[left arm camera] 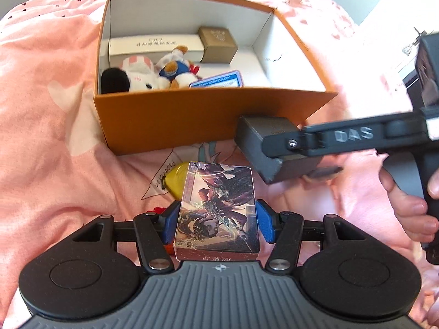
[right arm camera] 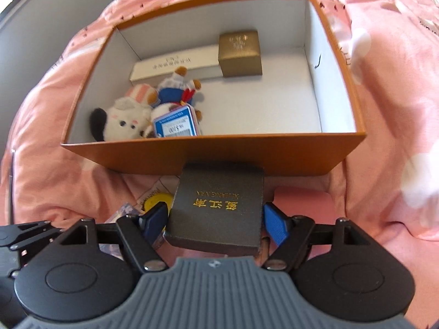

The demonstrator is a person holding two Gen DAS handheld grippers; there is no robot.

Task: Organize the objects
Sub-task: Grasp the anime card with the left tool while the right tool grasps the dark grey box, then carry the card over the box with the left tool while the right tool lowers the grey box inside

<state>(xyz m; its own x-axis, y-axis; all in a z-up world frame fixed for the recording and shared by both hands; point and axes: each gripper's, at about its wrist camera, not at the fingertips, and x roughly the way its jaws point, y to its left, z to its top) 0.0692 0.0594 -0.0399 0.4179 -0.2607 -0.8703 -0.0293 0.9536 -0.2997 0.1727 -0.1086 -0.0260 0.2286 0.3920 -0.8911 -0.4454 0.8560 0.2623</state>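
You hold the card pack [left arm camera: 218, 208] clamped in your left gripper [left arm camera: 218, 219] and the dark box [right arm camera: 219, 205] in your right gripper [right arm camera: 216, 219], both aimed at the orange box [right arm camera: 208, 153] for stowing.

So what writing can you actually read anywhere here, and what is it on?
"DAS": raised letters on the arm of the right tongs, seen from the left wrist view.
Gold characters with a Latin line beneath: on the black box, upside down, too unclear to spell.
White long box: dark print, too blurred.
Gold box: emblem, unreadable.
Blue tag: barcode and digits, too small.
Illustrated card box: characters cut off.
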